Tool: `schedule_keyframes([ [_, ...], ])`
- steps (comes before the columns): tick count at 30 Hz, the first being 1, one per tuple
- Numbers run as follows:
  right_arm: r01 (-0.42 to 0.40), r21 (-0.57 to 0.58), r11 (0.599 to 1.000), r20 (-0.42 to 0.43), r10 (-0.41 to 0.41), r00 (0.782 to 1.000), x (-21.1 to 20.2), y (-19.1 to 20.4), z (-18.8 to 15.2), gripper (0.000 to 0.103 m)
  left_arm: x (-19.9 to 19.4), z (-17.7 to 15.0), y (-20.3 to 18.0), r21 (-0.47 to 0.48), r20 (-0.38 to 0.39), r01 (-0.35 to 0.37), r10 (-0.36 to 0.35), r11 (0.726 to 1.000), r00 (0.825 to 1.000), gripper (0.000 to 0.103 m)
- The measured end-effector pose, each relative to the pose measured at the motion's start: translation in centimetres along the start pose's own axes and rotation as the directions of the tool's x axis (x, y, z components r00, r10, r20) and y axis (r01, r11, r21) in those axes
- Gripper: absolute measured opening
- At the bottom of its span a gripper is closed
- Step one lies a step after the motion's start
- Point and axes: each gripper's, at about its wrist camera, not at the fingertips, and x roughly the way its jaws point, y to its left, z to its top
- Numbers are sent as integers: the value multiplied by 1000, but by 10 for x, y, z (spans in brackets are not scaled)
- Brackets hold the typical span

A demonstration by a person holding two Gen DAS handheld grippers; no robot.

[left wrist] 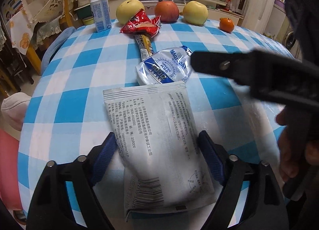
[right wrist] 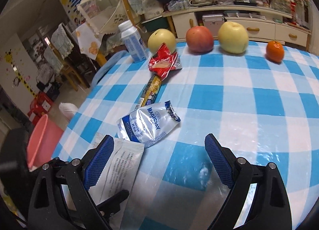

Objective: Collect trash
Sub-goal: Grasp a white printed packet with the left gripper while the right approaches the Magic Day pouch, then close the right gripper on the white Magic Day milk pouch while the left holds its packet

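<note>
A white wipes pack (left wrist: pixel 159 140) lies flat on the blue-checked tablecloth (left wrist: pixel 215 90). My left gripper (left wrist: pixel 157 135) is open and straddles the pack, a blue pad at each long edge, and the pack shows no squeeze. Beyond it lie a crumpled blue-and-white pouch (left wrist: pixel 163 66), a gold stick wrapper (left wrist: pixel 145 45) and a red wrapper (left wrist: pixel 141 23). My right gripper (right wrist: pixel 159 138) is open over bare cloth, with the pouch (right wrist: pixel 145 126) just ahead to its left and the pack (right wrist: pixel 121 162) by its left pad. One of its black fingers (left wrist: pixel 219 64) reaches over the pouch's right end.
At the table's far edge stand a white bottle (right wrist: pixel 133 42), two yellow pears (right wrist: pixel 161 39), a red apple (right wrist: pixel 199 38) and an orange (right wrist: pixel 275 51). A pink bin (right wrist: pixel 42 138) sits on the floor left of the table. A person's hand (left wrist: pixel 289 150) holds the right gripper.
</note>
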Motion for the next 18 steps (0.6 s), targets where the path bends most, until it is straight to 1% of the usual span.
schedule_keyframes([
  [4, 5, -8, 1000, -20, -5, 1000, 19, 0, 4, 92, -2, -1, 10, -22, -3, 10, -10, 1000, 1000, 77],
  [8, 11, 3, 1000, -39, -10, 999, 33, -3, 5, 92, -4, -1, 23, -46, -2, 1, -2, 999, 1000, 75],
  [12, -22, -3, 1000, -49, 22, 999, 41, -1, 9, 92, -7, 0, 38, -65, 3, -16, 17, 998, 1000, 75],
  [14, -51, -9, 999, -55, 50, 997, 44, 2, 10, 92, -8, 0, 46, -76, 4, -31, 31, 997, 1000, 75],
  [15, -66, -17, 998, -61, 64, 996, 44, 4, 9, 92, -8, -1, 51, -84, 4, -38, 38, 996, 999, 75],
  [18, -79, -69, 994, -78, 73, 994, 45, 15, 7, 92, -8, -1, 66, -113, 1, -64, 64, 992, 998, 75],
])
